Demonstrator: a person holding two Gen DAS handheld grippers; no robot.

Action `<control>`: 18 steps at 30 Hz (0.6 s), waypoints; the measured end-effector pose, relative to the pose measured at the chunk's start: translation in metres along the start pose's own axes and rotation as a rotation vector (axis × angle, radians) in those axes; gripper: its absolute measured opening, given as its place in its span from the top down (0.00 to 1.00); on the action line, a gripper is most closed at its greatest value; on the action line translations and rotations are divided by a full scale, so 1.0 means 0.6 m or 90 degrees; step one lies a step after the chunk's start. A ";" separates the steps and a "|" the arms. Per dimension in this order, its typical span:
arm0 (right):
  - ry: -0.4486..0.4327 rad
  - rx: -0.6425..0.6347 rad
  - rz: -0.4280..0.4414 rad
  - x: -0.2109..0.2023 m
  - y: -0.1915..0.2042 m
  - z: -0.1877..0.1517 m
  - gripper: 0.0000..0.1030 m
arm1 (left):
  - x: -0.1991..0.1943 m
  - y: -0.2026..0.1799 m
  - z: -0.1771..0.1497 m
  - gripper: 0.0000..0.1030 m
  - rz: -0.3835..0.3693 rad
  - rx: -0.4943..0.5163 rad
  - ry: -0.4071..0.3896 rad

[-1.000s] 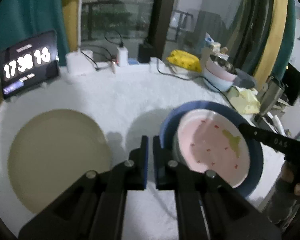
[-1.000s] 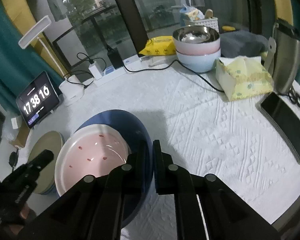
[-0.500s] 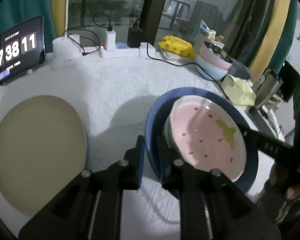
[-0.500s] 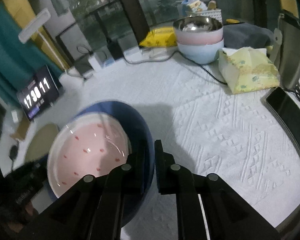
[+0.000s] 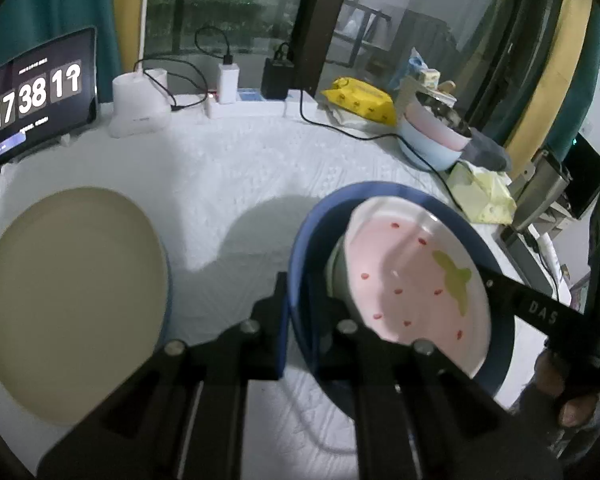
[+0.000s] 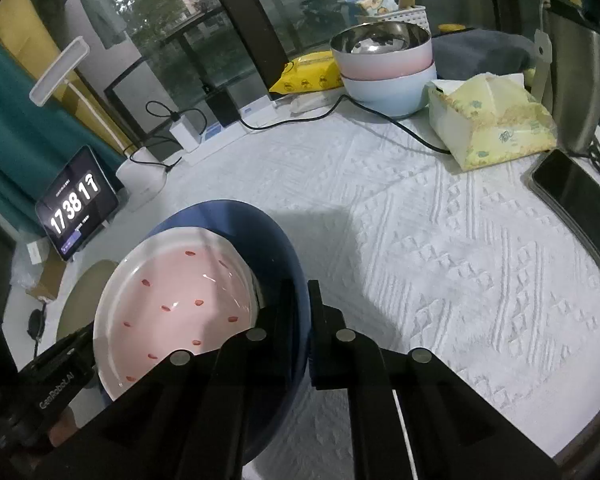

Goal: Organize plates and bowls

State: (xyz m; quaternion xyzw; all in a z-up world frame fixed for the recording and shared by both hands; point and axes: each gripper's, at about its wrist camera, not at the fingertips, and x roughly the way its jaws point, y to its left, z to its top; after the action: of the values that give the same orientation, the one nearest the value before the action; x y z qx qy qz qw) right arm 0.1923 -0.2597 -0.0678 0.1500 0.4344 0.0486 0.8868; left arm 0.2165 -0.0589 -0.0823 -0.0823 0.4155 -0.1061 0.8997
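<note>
Two grippers pinched one blue plate [image 5: 500,344] from opposite sides above the white textured tablecloth [image 6: 440,248]. In the left wrist view the left gripper [image 5: 296,312] was clamped on the plate's rim at about 9 o'clock, one finger outside the rim and one inside. In the right wrist view the right gripper [image 6: 300,312] gripped the rim at about 3 o'clock; its inner finger sat largely hidden behind the plate wall. Both sets of jaws had just been closing, with the blue rim between them. A pink bowl [image 5: 416,280] with red flecks and a green mark rested inside the blue plate; its base was hidden.

At 9 o'clock from the blue plate lay a beige plate [image 5: 68,300], cut off by the left wrist view's edge; a blue edge showed beneath it. At 1 o'clock stood stacked bowls [image 6: 384,64], steel-lined pink in pale blue.

A yellow tissue pack [image 6: 492,128] carried print too small to read. A tablet clock [image 5: 40,96] showed 17 38, its last digits mid-flip. The right gripper's body read "DAS"; the left's read "GenRobot.AI". A dark phone [image 6: 572,192] was cut off at 3 o'clock.

A second earlier the left gripper stood pressed together just beside the blue plate, holding nothing; half a second earlier its fingers straddled the rim.
</note>
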 end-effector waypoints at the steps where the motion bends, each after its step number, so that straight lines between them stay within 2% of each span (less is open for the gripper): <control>1: 0.000 0.001 0.001 -0.001 0.001 0.000 0.93 | -0.003 0.001 0.001 0.94 -0.002 0.000 -0.004; 9: -0.022 -0.010 0.006 -0.022 0.026 0.012 0.93 | -0.034 0.011 0.012 0.94 -0.005 0.001 -0.034; 18: -0.034 -0.033 0.021 -0.033 0.080 0.024 0.93 | -0.076 0.049 0.026 0.94 -0.004 -0.015 -0.069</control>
State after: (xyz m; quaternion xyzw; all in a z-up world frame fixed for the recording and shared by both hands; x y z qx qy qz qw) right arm 0.1935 -0.2216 -0.0296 0.1354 0.4063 0.0702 0.9009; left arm 0.2034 -0.0181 -0.0459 -0.1000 0.3671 -0.0997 0.9194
